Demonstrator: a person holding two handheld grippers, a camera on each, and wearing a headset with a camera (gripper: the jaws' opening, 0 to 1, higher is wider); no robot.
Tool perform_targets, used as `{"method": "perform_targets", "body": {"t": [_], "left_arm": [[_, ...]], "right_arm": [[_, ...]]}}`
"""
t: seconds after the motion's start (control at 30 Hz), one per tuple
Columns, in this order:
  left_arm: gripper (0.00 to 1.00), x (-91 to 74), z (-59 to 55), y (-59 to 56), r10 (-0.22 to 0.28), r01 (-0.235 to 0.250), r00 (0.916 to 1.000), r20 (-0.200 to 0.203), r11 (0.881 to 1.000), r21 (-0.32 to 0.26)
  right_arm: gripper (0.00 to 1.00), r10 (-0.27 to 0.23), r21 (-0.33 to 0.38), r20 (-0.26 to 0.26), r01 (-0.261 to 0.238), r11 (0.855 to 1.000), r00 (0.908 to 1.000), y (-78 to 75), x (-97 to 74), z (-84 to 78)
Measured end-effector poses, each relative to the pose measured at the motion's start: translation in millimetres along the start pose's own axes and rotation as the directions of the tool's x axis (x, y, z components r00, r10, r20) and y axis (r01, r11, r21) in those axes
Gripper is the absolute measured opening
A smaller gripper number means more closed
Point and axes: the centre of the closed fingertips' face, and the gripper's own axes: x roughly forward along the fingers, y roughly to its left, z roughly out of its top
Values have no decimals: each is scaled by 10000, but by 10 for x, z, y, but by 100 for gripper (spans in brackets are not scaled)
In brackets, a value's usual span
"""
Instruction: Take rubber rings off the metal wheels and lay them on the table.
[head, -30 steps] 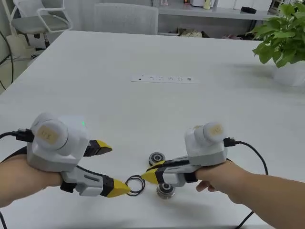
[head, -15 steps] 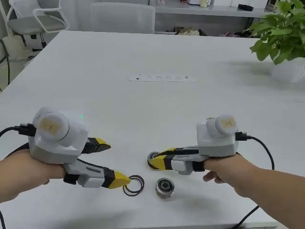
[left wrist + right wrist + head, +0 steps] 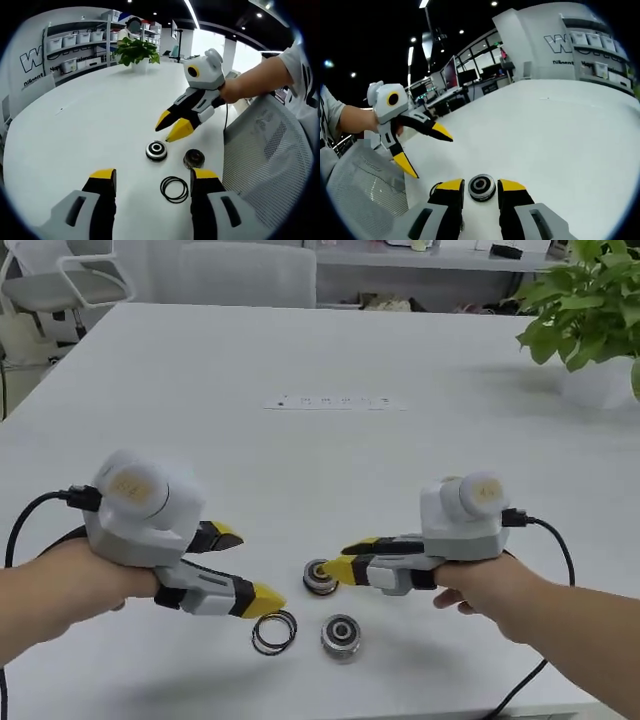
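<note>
Two small metal wheels lie flat near the table's front edge. The farther wheel (image 3: 320, 577) (image 3: 156, 150) (image 3: 481, 187) has a black outer band. It lies just ahead of my right gripper (image 3: 347, 567) (image 3: 171, 129) (image 3: 481, 185), whose jaws stand narrowly apart and level with its sides. The nearer wheel (image 3: 341, 633) (image 3: 193, 158) lies apart from both grippers. Thin black rubber rings (image 3: 274, 631) (image 3: 174, 189) lie overlapped on the table beside it. My left gripper (image 3: 247, 565) (image 3: 152, 175) (image 3: 426, 150) hangs wide open above the rings, holding nothing.
A white power strip (image 3: 325, 402) lies flat at mid-table. A potted plant (image 3: 590, 310) stands at the back right. Chairs (image 3: 245, 275) stand behind the far edge. The front table edge runs close below the wheels. Cables trail from both grippers.
My right gripper has moved from the nearer wheel to the farther one. My left gripper has drawn back from the rings, which stay on the table.
</note>
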Motion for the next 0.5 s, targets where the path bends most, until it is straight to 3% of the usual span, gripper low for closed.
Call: {"method": "perform_targets", "body": {"t": [0.5], "left_arm": [[49, 242, 75, 30, -173, 173, 9998, 46, 9998, -20]], "right_arm": [[27, -118, -766, -582, 73, 9970, 9982, -108, 0, -159]]}}
